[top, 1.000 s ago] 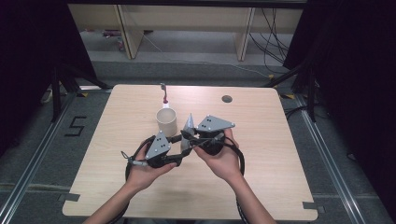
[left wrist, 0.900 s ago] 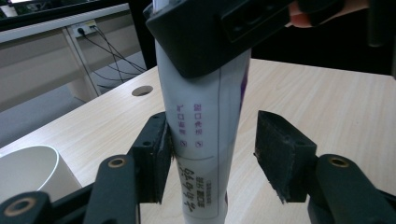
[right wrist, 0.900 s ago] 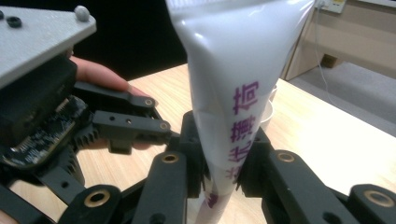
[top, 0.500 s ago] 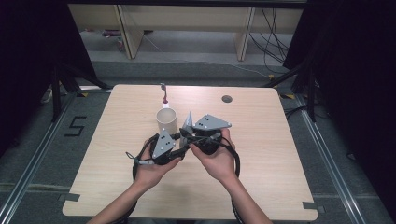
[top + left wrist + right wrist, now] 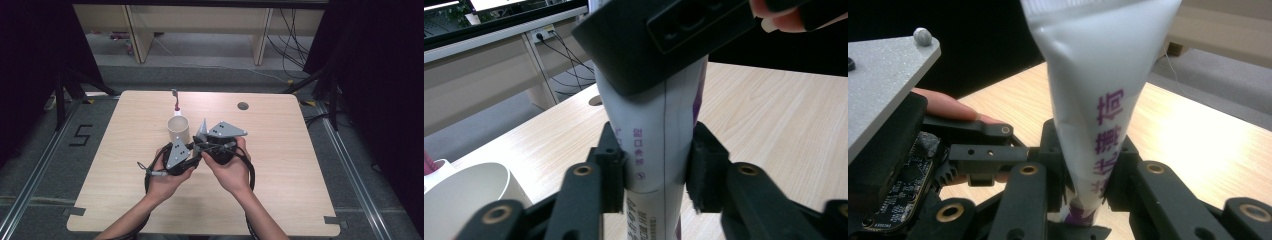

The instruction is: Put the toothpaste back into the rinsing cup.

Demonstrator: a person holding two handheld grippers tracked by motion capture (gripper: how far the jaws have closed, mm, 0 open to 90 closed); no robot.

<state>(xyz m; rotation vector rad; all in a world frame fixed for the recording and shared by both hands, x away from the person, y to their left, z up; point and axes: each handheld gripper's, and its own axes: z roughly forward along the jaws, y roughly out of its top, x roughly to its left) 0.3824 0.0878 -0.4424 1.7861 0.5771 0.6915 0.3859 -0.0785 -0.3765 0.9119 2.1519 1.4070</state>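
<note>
- White plastic tube [image 5: 1098, 100] with purple print is at the centre of the high view, held up between both grippers, just below the white cup [image 5: 178, 129].
- Right gripper [image 5: 1088, 175] pinches the tube near its lower end.
- Left gripper [image 5: 655, 172] has just been closing its jaws around the tube's body; the pads look to touch it on both sides.
- Judgement: lifting is done; the tube is not yet in the cup, and that step is probably left.

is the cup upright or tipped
Upright: the cup stands on the table with its open mouth up, beside the grippers.
</note>
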